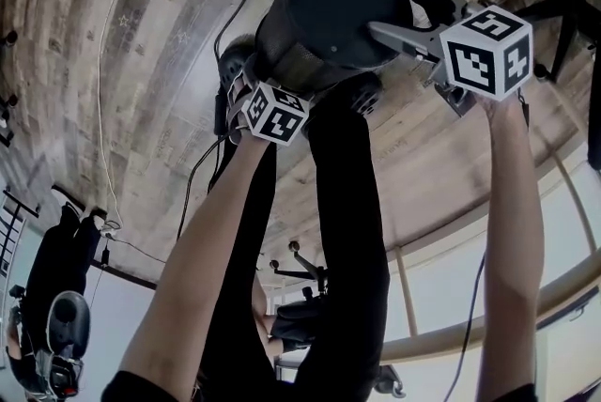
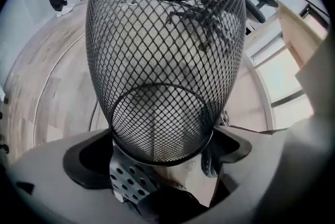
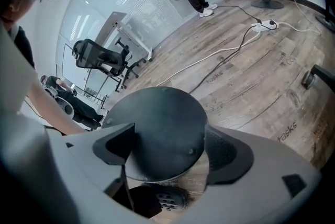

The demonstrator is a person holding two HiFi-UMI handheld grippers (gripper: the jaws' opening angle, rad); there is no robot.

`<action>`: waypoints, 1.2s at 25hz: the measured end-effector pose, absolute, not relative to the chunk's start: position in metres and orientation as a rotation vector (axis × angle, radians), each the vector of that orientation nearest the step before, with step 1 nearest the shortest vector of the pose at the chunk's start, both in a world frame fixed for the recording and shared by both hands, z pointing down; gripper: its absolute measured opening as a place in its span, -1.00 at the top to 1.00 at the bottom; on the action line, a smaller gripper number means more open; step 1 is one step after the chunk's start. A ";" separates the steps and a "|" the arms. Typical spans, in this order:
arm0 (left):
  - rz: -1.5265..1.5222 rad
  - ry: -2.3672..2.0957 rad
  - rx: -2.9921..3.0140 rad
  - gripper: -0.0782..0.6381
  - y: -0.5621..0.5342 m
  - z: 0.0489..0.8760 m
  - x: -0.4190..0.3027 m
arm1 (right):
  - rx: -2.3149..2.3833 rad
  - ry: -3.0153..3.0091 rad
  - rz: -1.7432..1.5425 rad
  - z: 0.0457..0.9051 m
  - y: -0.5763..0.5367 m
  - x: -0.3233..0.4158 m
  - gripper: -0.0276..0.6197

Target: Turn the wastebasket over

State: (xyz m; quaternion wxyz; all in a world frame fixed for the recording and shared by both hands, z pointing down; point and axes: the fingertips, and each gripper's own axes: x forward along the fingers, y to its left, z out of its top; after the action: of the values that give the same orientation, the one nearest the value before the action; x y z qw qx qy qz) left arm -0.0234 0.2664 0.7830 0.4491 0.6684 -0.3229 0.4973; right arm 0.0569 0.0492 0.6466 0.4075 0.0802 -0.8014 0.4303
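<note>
Right gripper view has the right gripper [image 3: 166,136] spread wide, its jaws straddling the solid base of the basket [image 3: 157,113] with no clear squeeze on it. The left gripper [image 2: 161,134] points down the mesh wall, jaws seemingly clamped on the lower ring just ahead. The basket stands upright between both tools, base up, mouth toward the floor [image 1: 113,15]. The turn looks done, so release likely follows.
</note>
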 end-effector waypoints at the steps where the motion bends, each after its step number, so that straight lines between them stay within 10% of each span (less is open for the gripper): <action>1: 1.231 -0.796 1.653 -0.84 0.263 0.785 -0.023 | 0.216 -2.026 1.078 0.646 0.046 0.056 -0.28; 30: 0.975 -0.950 2.052 -0.84 0.194 0.683 -0.030 | 0.297 -1.974 1.125 0.650 0.087 0.038 -0.37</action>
State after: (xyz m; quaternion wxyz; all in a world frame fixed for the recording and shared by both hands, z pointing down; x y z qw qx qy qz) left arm -0.0303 0.1943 0.6826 0.3329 0.7858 -0.3638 0.3733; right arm 0.0381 0.0866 0.6504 0.4124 0.1179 -0.7849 0.4472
